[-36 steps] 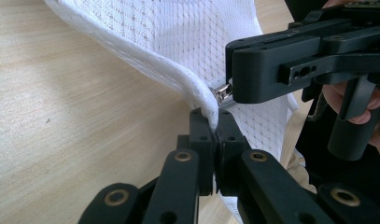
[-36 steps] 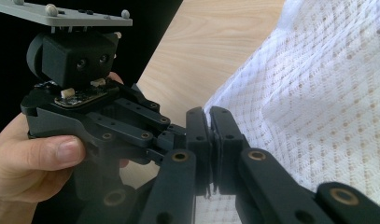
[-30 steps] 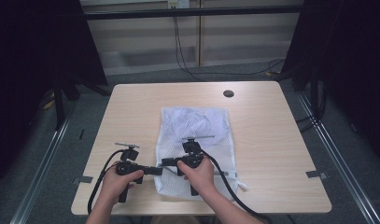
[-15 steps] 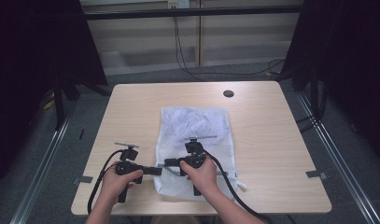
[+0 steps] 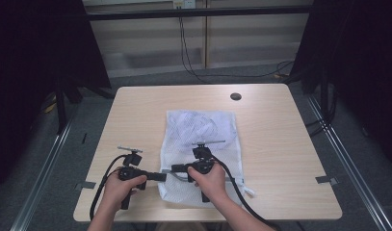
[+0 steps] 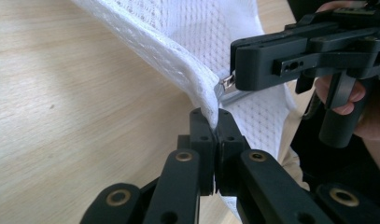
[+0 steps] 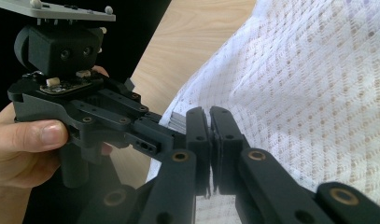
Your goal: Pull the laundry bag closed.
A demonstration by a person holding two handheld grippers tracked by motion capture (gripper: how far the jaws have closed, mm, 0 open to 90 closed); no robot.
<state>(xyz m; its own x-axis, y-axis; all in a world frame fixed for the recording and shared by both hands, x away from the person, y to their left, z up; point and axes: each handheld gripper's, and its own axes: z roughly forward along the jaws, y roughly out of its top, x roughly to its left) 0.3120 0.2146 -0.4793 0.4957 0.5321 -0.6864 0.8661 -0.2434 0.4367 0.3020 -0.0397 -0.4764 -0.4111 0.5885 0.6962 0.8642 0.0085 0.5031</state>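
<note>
A white mesh laundry bag point(image 5: 203, 130) lies flat in the middle of the light wooden table point(image 5: 285, 144). My left gripper point(image 6: 214, 122) is shut on the bag's hem at its near left corner point(image 6: 197, 88) and holds that edge lifted. My right gripper point(image 6: 236, 77) reaches in from the right, shut on the small metal zipper pull point(image 6: 226, 85) just above the pinched hem. In the high view the left gripper point(image 5: 162, 176) and the right gripper point(image 5: 175, 168) meet tip to tip at the bag's near left edge. In the right gripper view its jaws point(image 7: 210, 115) are pressed together against the mesh point(image 7: 318, 93).
A dark round grommet point(image 5: 235, 96) sits in the table near its far edge. Black cables point(image 5: 241, 202) trail from both grippers off the near edge. Metal rails point(image 5: 347, 159) run along the floor on both sides, and dark curtains stand behind.
</note>
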